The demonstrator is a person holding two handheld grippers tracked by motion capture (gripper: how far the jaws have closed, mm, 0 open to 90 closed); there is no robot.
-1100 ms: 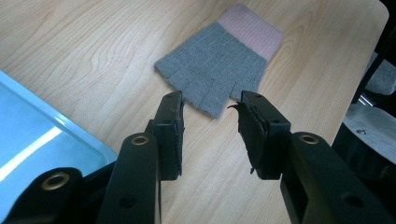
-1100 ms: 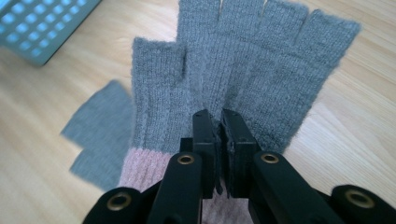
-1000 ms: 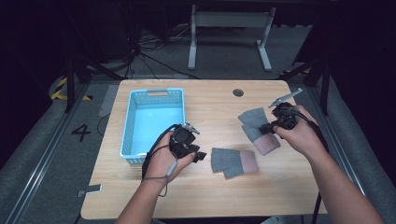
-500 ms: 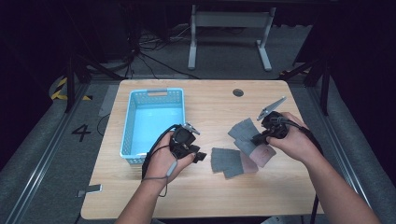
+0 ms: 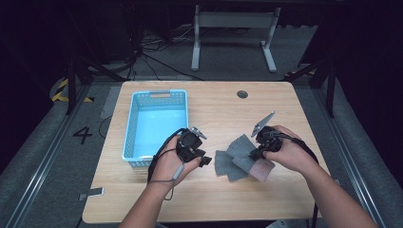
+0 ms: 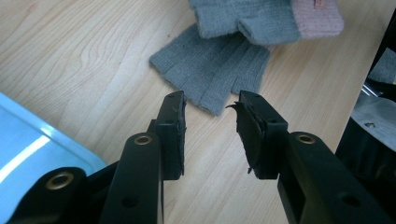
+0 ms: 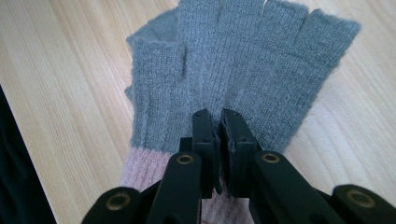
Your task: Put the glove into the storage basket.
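Two grey fingerless gloves with pink cuffs lie at the table's right middle. My right gripper [image 5: 254, 153] is shut on one glove [image 5: 241, 145] near its cuff, and this glove [image 7: 243, 70] rests spread on the wood, partly over the other glove [image 5: 222, 164]. My left gripper [image 5: 203, 159] is open with nothing between its jaws, just left of the gloves. In the left gripper view my left gripper [image 6: 210, 107] points at the finger ends of the nearer glove [image 6: 215, 70], a short gap away, with the held glove [image 6: 252, 18] behind it.
A light blue plastic basket [image 5: 159, 92] stands left of my left hand, and its corner [image 6: 28, 144] shows beside the left jaw. The wooden table [image 5: 214, 109] has a round cable hole [image 5: 242, 94] at the back. A table frame stands on the floor beyond.
My right hand has moved left and down with the glove, laying it partly over the other glove. The left hand has stayed in place.
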